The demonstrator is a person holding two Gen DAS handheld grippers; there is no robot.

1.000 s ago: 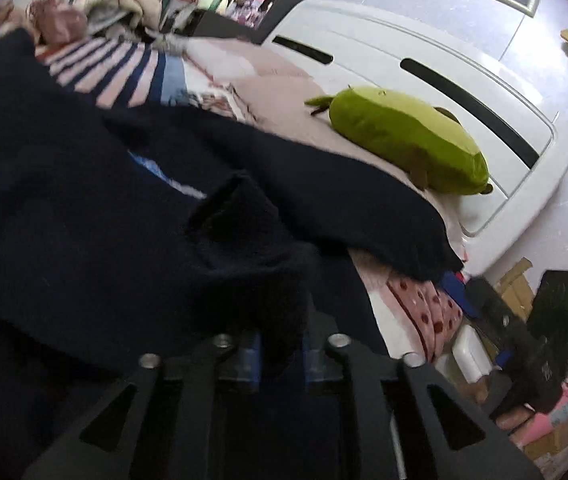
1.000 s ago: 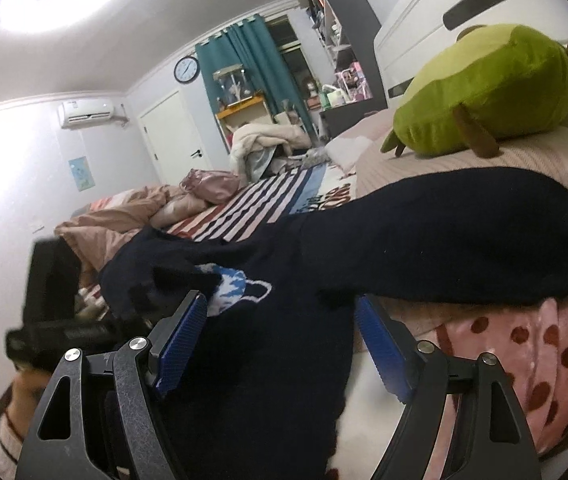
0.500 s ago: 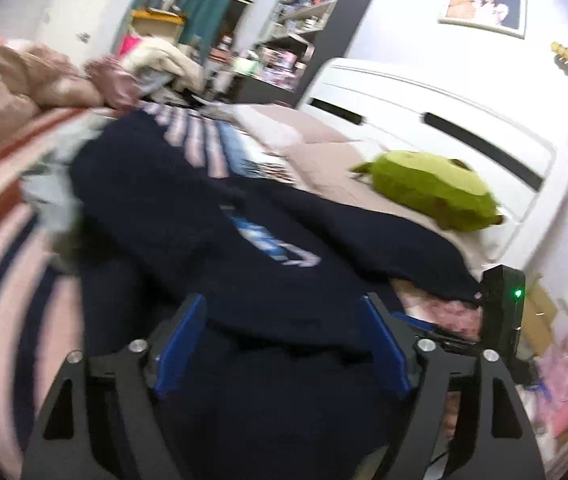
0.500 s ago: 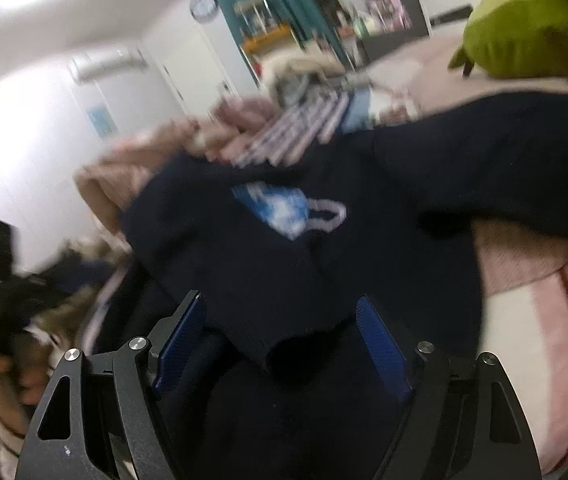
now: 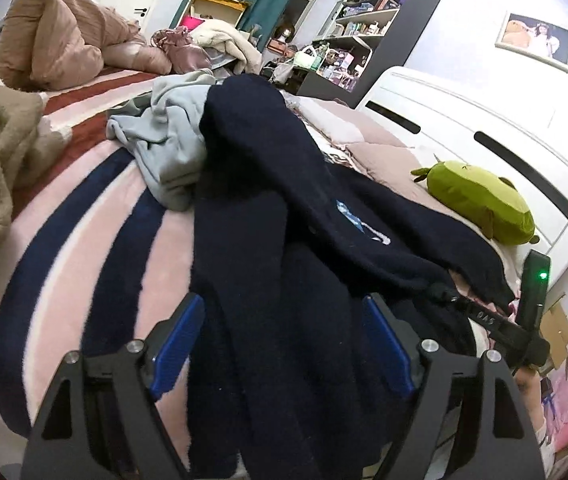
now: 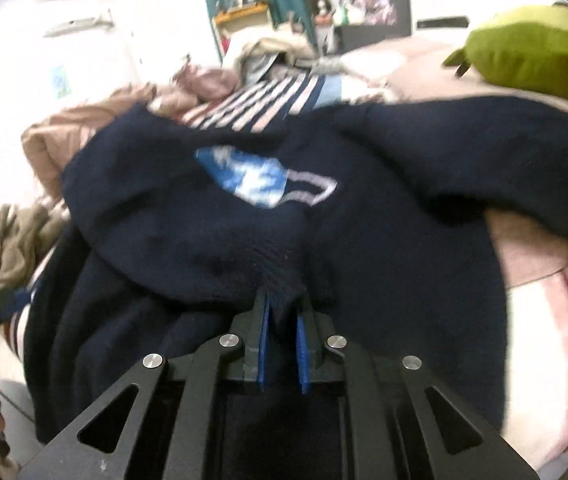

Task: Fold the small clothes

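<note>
- One sweater, navy, bunched on the bed; your right gripper is clamped on a fold at its near edge.
- Left gripper stands wide open, straddling dark cloth without holding it.
- Long axis runs away from you toward the plush.
- Free room lies left, on the striped blanket; grey garment crowds the far end.

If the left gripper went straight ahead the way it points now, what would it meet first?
Most likely the navy sweater: the open left gripper already has its dark fabric lying between the fingers, so it would push into that cloth almost at once.
</note>
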